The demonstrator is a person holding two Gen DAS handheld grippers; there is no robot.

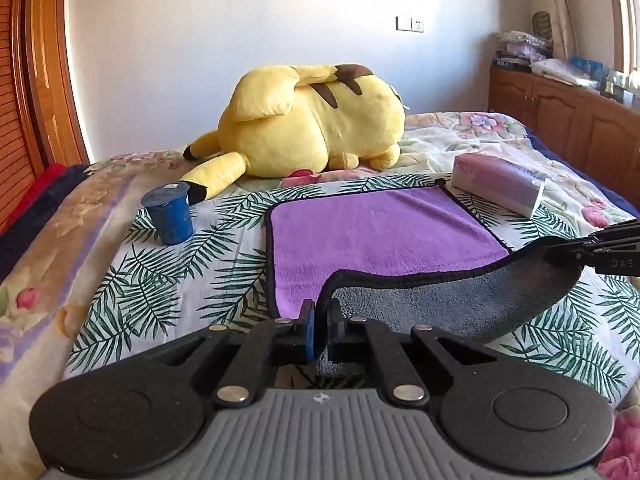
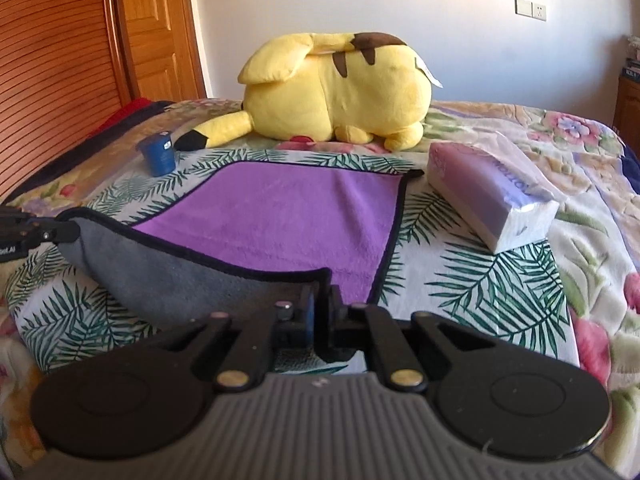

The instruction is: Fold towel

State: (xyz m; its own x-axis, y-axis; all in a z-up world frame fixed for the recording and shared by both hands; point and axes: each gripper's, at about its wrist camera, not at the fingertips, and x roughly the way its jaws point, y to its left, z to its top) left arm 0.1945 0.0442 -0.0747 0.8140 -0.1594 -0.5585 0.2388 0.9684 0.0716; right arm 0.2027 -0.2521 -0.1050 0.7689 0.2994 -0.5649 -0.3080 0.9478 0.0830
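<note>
A purple towel (image 1: 380,232) with a grey underside and dark trim lies on the leaf-print bed cover; it also shows in the right wrist view (image 2: 288,216). Its near edge is lifted and turned over, grey side (image 1: 440,300) showing. My left gripper (image 1: 320,320) is shut on the near left corner of the towel. My right gripper (image 2: 320,304) is shut on the near right corner. Each gripper shows at the edge of the other's view, the right one (image 1: 560,250) and the left one (image 2: 66,230), holding the raised edge between them.
A big yellow plush toy (image 1: 316,120) lies behind the towel. A blue cup (image 1: 170,214) stands upside down at the left. A wrapped tissue pack (image 1: 500,184) lies at the right. Wooden doors (image 2: 80,60) stand left, a wooden cabinet (image 1: 560,116) right.
</note>
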